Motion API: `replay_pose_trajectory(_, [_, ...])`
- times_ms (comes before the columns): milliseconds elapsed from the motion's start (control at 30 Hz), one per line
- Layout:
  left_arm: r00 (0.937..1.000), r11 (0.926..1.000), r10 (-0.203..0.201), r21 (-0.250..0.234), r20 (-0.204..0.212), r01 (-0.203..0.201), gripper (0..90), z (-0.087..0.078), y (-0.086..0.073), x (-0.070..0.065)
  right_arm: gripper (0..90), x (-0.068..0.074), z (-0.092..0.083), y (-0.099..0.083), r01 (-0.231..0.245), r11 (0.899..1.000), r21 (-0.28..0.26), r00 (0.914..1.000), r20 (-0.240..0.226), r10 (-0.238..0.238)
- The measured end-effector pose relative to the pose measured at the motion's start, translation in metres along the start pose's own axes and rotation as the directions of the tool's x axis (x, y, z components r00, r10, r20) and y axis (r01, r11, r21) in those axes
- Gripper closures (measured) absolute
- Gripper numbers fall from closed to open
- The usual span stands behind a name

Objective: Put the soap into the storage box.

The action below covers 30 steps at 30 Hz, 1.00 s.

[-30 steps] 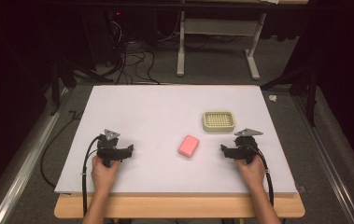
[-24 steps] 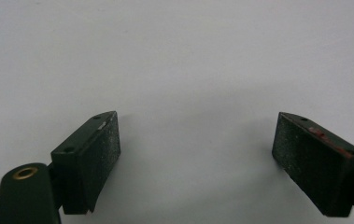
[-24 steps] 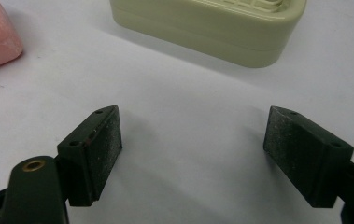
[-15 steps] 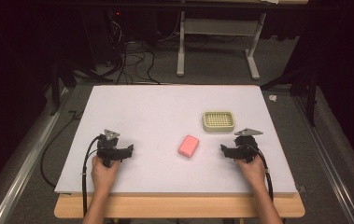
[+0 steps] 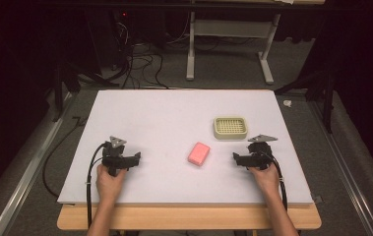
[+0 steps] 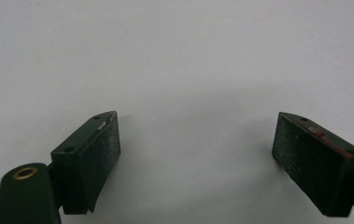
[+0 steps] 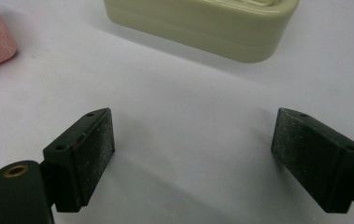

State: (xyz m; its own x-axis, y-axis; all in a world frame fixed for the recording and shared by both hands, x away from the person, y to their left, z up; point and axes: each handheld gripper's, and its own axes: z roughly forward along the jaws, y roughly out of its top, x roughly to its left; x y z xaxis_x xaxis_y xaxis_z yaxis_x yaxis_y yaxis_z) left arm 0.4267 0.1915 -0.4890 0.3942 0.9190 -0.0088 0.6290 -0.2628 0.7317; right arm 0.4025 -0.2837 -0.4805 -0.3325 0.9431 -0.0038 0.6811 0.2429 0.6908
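- Soap bar (image 5: 199, 154), pink, is my landmark; it lies flat on the white table (image 5: 164, 118). I can read no brand or writing on it.
- My left claw (image 5: 136, 158) rests on the table well to the left of the soap, jaws spread wide, gripping nothing.
- My right claw (image 5: 235, 158) sits near the soap's right side, likewise released and empty.
- Beyond the soap, to its right, stands the cream soap dish (image 5: 230, 127) with a gridded top; no label is legible on it.

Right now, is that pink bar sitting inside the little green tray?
No, the pink bar lies on the bare white table, apart from the green tray.
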Motion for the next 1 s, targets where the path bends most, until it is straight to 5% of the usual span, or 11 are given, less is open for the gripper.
replay_pose_trajectory(1000, [1.0000, 1.0000, -0.001, 0.000, 0.000, 0.001, 15.6, 0.000, 0.000, 0.000, 12.3, 0.019, -0.031, 0.012, 0.004, 0.989, -0.150, 0.9935, -0.112, -0.021])
